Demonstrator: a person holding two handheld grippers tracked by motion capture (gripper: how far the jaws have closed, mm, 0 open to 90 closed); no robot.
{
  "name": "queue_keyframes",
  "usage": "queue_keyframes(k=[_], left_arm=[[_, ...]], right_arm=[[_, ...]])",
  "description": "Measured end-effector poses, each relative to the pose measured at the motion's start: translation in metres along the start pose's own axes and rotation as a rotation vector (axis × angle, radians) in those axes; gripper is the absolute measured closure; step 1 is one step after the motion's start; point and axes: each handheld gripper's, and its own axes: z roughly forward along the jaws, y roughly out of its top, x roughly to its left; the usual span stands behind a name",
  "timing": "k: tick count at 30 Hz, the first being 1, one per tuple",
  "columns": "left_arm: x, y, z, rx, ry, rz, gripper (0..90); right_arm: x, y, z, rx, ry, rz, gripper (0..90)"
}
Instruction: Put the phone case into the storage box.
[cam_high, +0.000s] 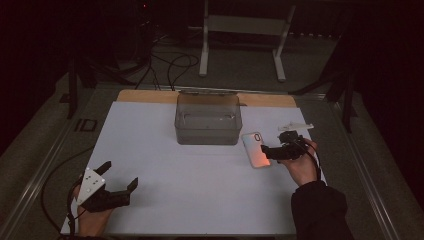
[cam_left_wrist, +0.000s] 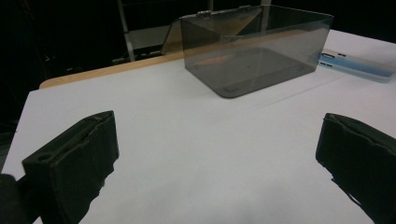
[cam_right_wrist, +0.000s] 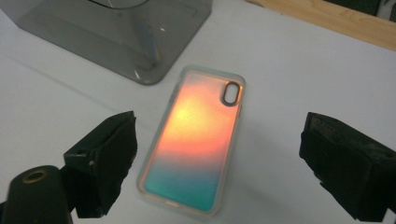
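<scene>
White table sheet (cam_high: 200, 190), dim room; your right gripper (cam_right_wrist: 219, 154) spread wide over the phone case (cam_right_wrist: 194, 144), left gripper (cam_left_wrist: 217, 158) spread, idle; risk: flat case slips, skids against the box (cam_right_wrist: 116, 32).

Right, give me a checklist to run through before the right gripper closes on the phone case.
1. Right gripper open: ok, jaws stand wide apart.
2. Phone case between the jaws: ok, it lies flat on the white table, one jaw on each side of its lower half.
3. Case free of the box: ok, it lies beside the clear box, apart from it.
4. Box ready to take something: ok, its lid stands open at the back and nothing shows inside.
5. Left gripper out of the way: ok, it is open near the table's near left corner.
6. Jaws low enough to catch the case edges: cannot tell.
</scene>
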Motion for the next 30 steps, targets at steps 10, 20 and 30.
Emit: queue_keyframes(k=[10, 20, 30], left_arm=[[0.0, 0.0, 0.0, 0.002, 0.0, 0.002, 0.1], [0.0, 0.0, 0.001, 0.005, -0.003, 0.003, 0.1], [0.0, 0.0, 0.001, 0.007, -0.003, 0.003, 0.1]], right_arm=[[-0.005, -0.001, 0.012, 0.055, 0.002, 0.014, 11.0], [-0.006, -0.001, 0.022, 0.088, 0.0, 0.013, 11.3], [-0.009, -0.003, 0.032, 0.13, -0.004, 0.018, 11.7]])
